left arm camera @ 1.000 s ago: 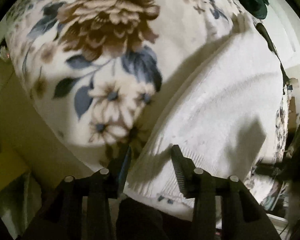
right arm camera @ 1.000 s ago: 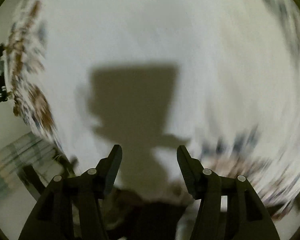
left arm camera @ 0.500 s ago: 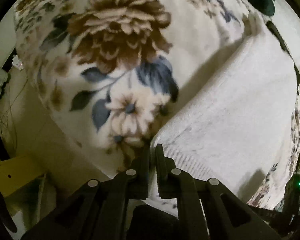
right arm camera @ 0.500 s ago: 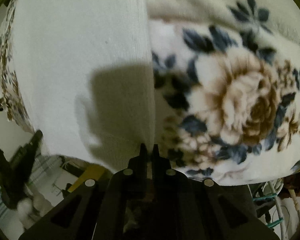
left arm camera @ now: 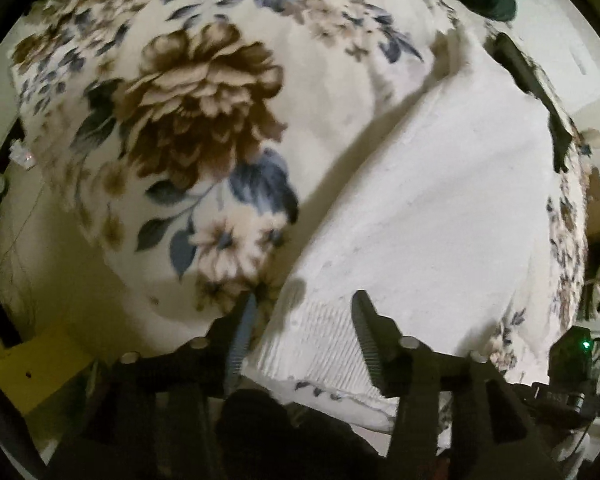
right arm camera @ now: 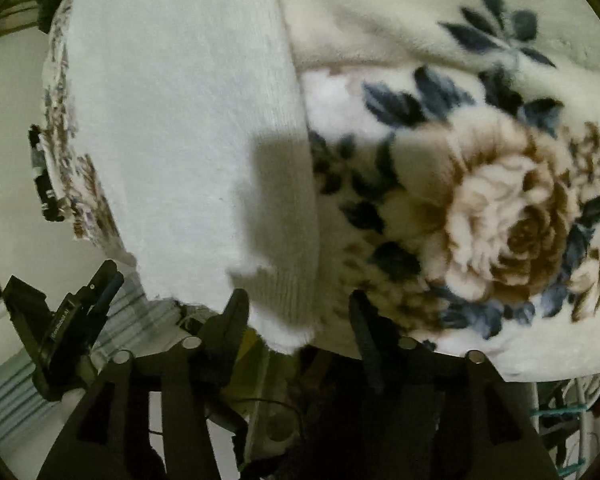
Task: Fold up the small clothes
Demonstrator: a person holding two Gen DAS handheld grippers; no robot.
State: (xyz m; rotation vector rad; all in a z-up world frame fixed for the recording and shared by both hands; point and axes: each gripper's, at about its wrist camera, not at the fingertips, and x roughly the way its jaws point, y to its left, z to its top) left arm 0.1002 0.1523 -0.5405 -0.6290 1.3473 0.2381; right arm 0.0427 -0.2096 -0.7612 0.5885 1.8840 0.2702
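Now both hand-held grippers' jaws reopened, white garment (left arm camera: 440,200) released

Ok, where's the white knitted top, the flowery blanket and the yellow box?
white knitted top (left arm camera: 440,208), left wrist view, middle of its flat body.
flowery blanket (right arm camera: 500,208), right wrist view, on the big brown flower.
yellow box (left arm camera: 32,364), left wrist view, its top face.

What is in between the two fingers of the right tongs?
A ribbed corner of the white garment hangs between the open right tongs, which have just been opening; neither finger presses it. The right wrist view shows this.
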